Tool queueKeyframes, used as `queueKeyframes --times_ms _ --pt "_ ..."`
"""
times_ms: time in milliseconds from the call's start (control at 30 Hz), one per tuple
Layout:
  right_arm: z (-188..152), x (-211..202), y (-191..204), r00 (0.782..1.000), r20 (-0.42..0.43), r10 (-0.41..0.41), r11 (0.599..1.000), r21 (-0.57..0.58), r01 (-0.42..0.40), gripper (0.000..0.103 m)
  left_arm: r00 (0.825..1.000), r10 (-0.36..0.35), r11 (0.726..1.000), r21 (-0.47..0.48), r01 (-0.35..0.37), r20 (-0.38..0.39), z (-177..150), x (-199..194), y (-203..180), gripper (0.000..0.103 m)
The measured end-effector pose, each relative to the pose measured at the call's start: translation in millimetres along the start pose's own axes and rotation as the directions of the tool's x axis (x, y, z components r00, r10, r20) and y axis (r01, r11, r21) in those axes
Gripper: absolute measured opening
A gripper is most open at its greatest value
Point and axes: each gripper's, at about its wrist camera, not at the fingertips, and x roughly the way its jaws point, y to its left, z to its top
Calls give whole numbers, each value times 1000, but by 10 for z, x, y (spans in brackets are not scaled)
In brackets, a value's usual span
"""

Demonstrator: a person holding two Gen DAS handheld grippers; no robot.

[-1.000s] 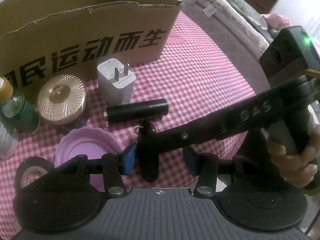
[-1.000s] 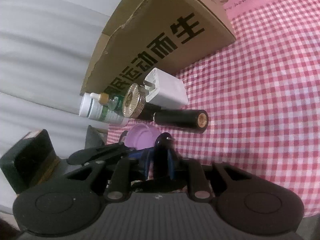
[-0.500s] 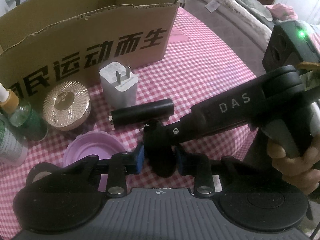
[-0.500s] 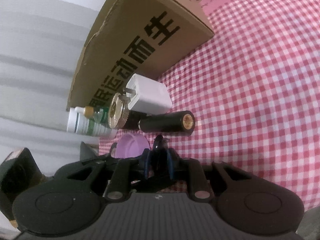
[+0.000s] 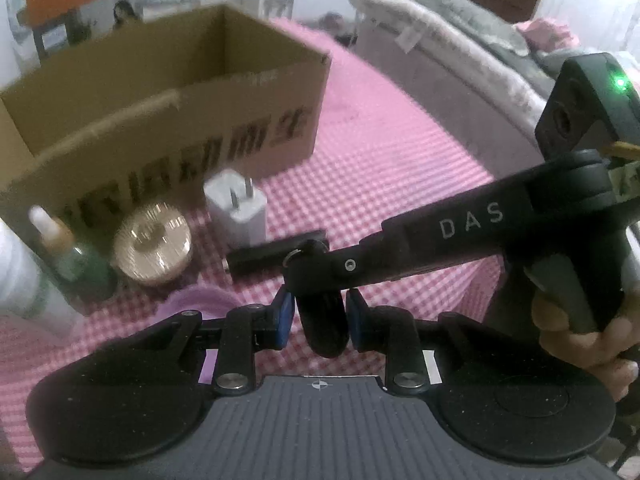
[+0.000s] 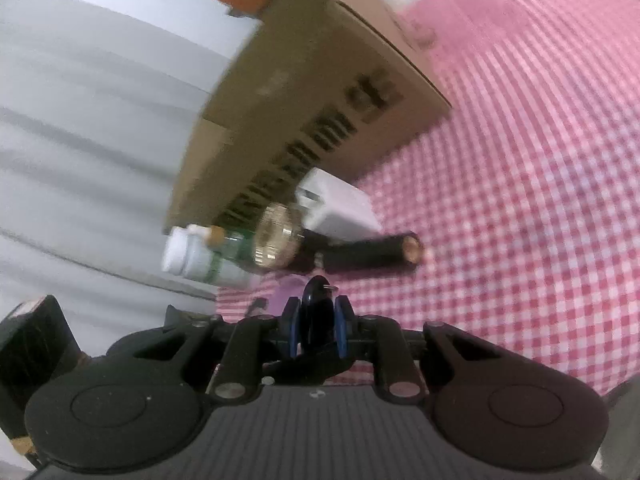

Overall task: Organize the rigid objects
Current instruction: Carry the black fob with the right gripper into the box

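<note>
Both grippers, left [image 5: 320, 318] and right [image 6: 314, 326], pinch one dark fob [image 5: 322, 320] before the box [image 5: 168, 120], sharing its carry.

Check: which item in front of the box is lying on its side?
The black cylinder. It lies flat on the cloth; the charger, gold jar and green bottle stand upright.
</note>
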Motion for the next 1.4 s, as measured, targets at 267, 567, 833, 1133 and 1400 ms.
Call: queueKeyframes --times_ms 267,567,833,1133,1400 --pt "46 -342 680 990 133 40 980 -197 -14 20 983 43 999 19 -47 181 164 -619 30 27" --pt "593 -109 1395 990 97 101 936 -346 -62 19 957 103 994 -71 -86 272 541 -936 556 27" --pt "1340 701 1735 997 -51 60 928 -364 -74 19 979 125 972 -217 -88 162 962 -727 1323 27" --pt "1995 1762 1465 974 -224 -20 977 -212 -29 19 988 153 940 -307 -150 -14 1221 -122 1955 27" --pt "2269 2416 1243 960 -272 -72 988 -150 32 19 979 182 901 -384 -202 -88 1323 204 2324 29"
